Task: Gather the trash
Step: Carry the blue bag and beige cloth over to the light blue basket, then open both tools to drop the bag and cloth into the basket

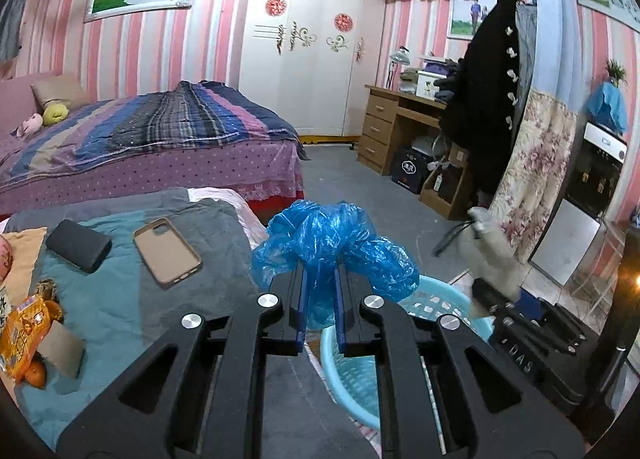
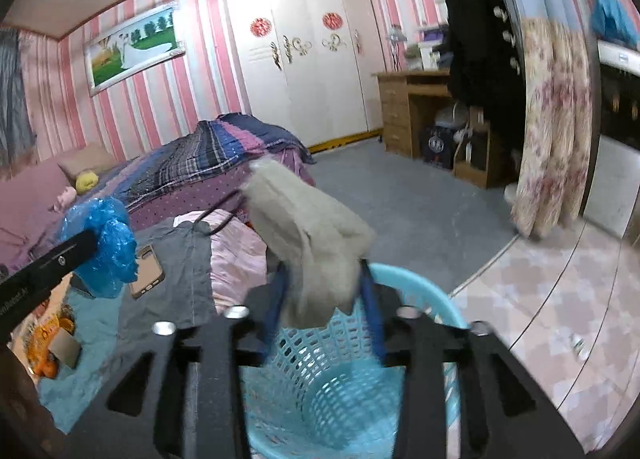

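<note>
- Pinching a crumpled blue plastic bag, the left tongs are nearly closed on it; the bag sits above the near rim of the light blue basket
- The right tongs stand about half open, jaws apart; a grey-beige cloth lies between them over the basket, and whether the pads press it I cannot tell
- A phone case and dark wallet lie on the teal blanket beside the basket

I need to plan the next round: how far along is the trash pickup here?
Nothing visibly binned yet: the blue basket looks empty. In hand: left gripper clamps a crumpled blue plastic bag; a grey rag sits between the right gripper's opened jaws above the basket. Left: orange snack wrapper.
</note>
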A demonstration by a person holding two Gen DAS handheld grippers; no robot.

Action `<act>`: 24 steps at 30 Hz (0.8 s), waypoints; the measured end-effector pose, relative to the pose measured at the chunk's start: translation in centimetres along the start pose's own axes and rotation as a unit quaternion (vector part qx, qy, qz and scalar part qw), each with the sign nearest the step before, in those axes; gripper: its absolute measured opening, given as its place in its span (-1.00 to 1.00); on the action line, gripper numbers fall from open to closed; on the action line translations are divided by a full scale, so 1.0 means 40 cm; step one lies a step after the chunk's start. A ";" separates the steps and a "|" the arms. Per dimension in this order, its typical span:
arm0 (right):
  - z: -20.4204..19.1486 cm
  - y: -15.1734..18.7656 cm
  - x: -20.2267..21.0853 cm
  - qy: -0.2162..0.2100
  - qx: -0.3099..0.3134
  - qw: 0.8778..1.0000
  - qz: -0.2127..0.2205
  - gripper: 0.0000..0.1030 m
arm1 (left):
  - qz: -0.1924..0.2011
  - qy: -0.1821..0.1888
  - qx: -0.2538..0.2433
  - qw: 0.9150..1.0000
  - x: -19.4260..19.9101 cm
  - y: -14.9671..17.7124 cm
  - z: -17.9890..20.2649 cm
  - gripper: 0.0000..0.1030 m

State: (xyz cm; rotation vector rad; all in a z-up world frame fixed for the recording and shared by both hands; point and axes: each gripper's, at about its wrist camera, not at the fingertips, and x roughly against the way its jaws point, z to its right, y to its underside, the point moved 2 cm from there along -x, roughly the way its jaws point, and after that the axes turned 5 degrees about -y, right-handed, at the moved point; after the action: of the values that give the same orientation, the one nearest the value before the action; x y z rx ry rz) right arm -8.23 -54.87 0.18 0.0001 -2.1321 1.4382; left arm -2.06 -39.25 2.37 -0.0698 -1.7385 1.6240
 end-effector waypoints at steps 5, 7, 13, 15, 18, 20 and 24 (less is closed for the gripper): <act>0.015 0.006 -0.006 -0.009 -0.003 1.000 -0.006 0.42 | -0.009 -0.002 -0.009 1.000 -0.024 0.001 0.023 -0.82; 0.028 0.009 0.000 0.003 -0.007 1.000 0.000 0.50 | -0.015 -0.004 -0.012 1.000 -0.034 0.007 0.025 -0.82; 0.103 -0.005 0.023 0.013 -0.055 0.998 0.025 0.55 | -0.025 0.002 -0.019 0.999 -0.062 0.012 0.049 -0.82; 0.117 -0.004 0.016 0.017 -0.058 0.998 0.021 0.55 | -0.030 0.008 -0.020 0.999 -0.071 0.014 0.059 -0.81; 0.125 -0.005 0.020 0.022 -0.060 0.998 0.024 0.55 | -0.043 0.019 -0.027 0.999 -0.093 0.022 0.081 -0.54; 0.125 -0.006 0.018 0.029 -0.053 0.998 0.023 0.57 | -0.043 0.021 -0.037 0.998 -0.097 0.028 0.101 -0.12; 0.125 -0.001 0.008 0.028 -0.049 0.998 0.014 0.57 | -0.022 -0.001 -0.041 0.999 -0.083 0.026 0.108 0.65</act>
State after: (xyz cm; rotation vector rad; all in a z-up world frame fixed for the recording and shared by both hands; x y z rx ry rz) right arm -10.72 -59.06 -0.99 -0.1058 -2.1617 1.3320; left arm -2.46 -44.36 0.26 -0.0691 -1.7951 1.5214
